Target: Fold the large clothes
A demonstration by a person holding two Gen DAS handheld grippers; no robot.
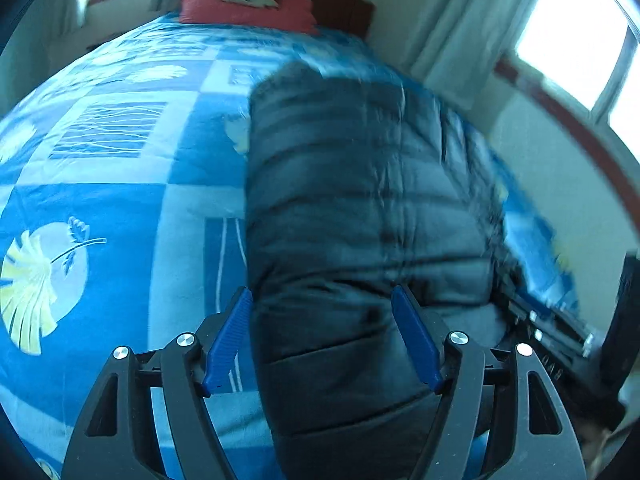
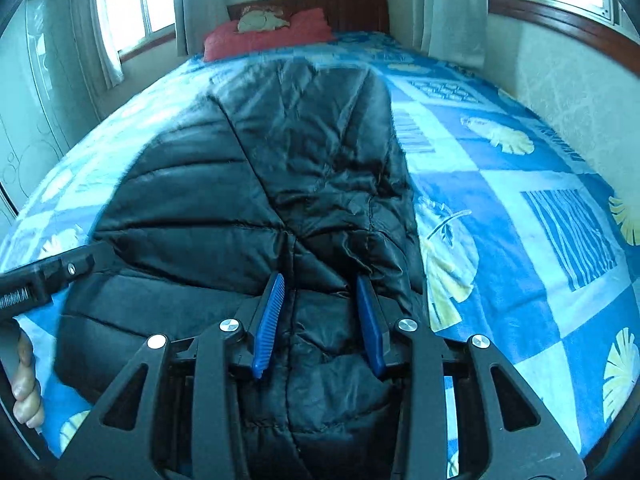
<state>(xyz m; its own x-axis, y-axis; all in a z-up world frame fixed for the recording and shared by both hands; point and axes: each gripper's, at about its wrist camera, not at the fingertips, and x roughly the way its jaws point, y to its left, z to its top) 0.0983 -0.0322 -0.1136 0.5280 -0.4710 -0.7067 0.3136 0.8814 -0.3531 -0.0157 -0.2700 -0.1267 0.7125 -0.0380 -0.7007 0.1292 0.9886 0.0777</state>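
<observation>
1. A dark quilted puffer jacket [image 2: 256,200] lies lengthwise on the bed [image 2: 540,220], its near hem toward both cameras and its far end reaching toward the red pillow [image 2: 272,34] at the headboard.
2. The left hand-held gripper [image 1: 322,336] hovers over the near end of the jacket [image 1: 360,200] with its blue ribbed fingers [image 1: 230,340] spread wide; nothing is clamped between them, though the padded cloth bulges up in the gap.
3. The right hand-held gripper [image 2: 320,324] is parted too, rather less widely, with jacket fabric lying between the fingers [image 2: 268,324]; I cannot see that it grips anything.
4. In the right wrist view the left tool and the person's hand [image 2: 26,392] show at the near left edge.
5. The shell looks like smooth, slightly shiny synthetic cloth, stitched into puffy horizontal channels, with a crumpled, unquilted panel down the middle.
6. My judgement: the garment is light but bulky, soft and springy, so folds will tend to puff open, and the slick shell may slide from the fingers.
7. A good hold is probably a stitched seam or the hem edge, where the padding is thin.
8. The bedspread is a blue patchwork print with pale leaf motifs.
</observation>
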